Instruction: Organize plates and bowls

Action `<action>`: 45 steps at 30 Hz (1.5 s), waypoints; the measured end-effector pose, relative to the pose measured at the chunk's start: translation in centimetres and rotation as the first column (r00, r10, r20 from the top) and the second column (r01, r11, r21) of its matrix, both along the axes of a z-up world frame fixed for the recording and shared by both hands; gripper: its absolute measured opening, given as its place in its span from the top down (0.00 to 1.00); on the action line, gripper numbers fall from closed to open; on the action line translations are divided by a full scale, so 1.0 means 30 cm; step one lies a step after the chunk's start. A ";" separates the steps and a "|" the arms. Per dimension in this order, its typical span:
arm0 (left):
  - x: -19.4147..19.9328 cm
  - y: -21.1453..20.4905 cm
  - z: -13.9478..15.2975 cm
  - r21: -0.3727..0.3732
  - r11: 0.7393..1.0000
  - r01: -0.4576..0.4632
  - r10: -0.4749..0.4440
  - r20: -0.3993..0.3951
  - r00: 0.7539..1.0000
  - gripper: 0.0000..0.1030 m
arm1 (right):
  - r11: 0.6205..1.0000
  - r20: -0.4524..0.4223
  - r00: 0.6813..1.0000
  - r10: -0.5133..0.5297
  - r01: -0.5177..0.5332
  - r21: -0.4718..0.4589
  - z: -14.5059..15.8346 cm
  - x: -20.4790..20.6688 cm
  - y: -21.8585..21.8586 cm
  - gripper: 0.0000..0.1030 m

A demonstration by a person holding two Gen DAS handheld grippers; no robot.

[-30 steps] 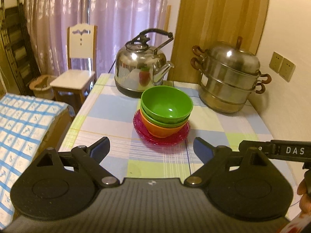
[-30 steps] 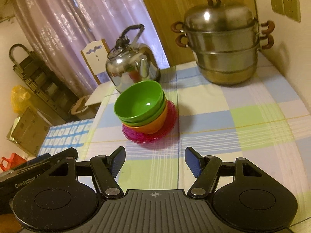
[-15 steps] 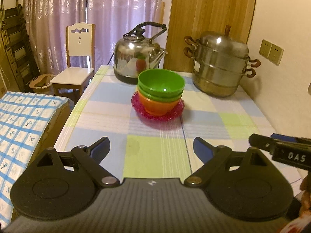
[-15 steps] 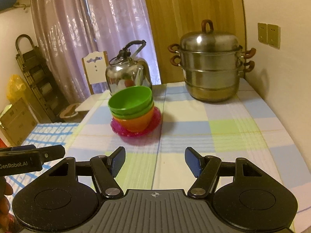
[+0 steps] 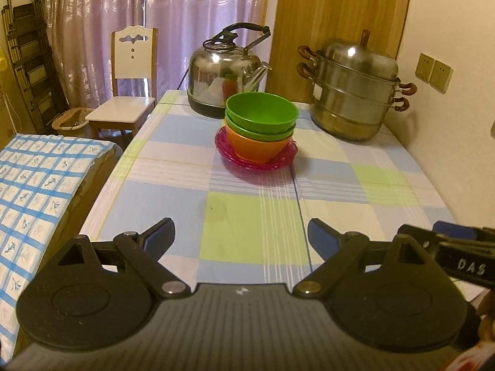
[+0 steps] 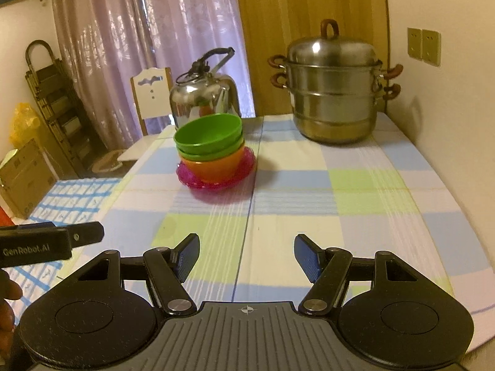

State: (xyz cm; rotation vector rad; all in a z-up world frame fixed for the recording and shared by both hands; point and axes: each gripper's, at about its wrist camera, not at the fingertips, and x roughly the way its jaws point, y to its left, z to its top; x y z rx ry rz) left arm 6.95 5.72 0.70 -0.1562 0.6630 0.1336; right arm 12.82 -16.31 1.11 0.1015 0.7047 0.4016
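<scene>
In the left wrist view, the left gripper point(image 5: 239, 238) stands wide open above the near part of the checked tabletop point(image 5: 253, 232) and holds nothing. Well ahead of it, a little to the right of its middle line, sits the stack: two green plastic bowls point(image 5: 261, 117) nested in one orange plastic bowl point(image 5: 256, 148), all on one pink translucent plate point(image 5: 229, 151). All three bowls stand upright with the mouths up, so the stack rises straight. Behind it stand one steel kettle point(image 5: 224, 75) and one steel steamer pot point(image 5: 352, 92). One white wooden chair point(image 5: 130, 77) is beyond the tabletop's left edge. The right gripper's black finger point(image 5: 458, 253) shows at the lower right.

In the right wrist view, the right gripper point(image 6: 246, 255) is partly open and empty, also over the near tabletop point(image 6: 309, 210). The same stack of green bowls point(image 6: 208, 137), orange bowl point(image 6: 213, 165) and pink plate point(image 6: 247, 162) lies well ahead and to the left of it, upright, in front of the kettle point(image 6: 204, 95). The steamer pot point(image 6: 334, 89) stands far right. The left gripper's finger point(image 6: 49, 242) shows at the left edge.
</scene>
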 end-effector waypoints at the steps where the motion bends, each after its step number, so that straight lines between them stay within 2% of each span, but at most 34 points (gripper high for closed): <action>1: -0.006 -0.004 0.002 0.002 1.000 0.001 -0.001 0.001 1.000 0.11 | 1.000 -0.004 1.000 -0.002 0.002 -0.001 -0.004 -0.009 -0.002 0.34; 6: -0.038 -0.018 0.010 -0.005 1.000 0.007 -0.007 0.006 1.000 0.11 | 1.000 -0.018 1.000 -0.017 0.017 0.008 -0.003 -0.044 -0.013 0.34; 12: -0.058 -0.011 0.009 -0.085 0.996 -0.005 0.003 -0.022 1.000 0.11 | 1.000 -0.005 1.000 -0.016 0.016 0.001 0.029 -0.069 -0.017 0.34; 22: -0.077 -0.044 0.024 -0.022 1.000 -0.016 0.016 -0.024 1.000 0.11 | 0.999 0.002 1.000 -0.030 0.030 -0.019 0.065 -0.091 -0.024 0.34; 45: -0.084 -0.058 0.038 -0.017 1.000 -0.014 0.014 -0.015 1.000 0.09 | 0.999 0.009 1.000 -0.017 0.018 -0.035 0.084 -0.109 -0.013 0.34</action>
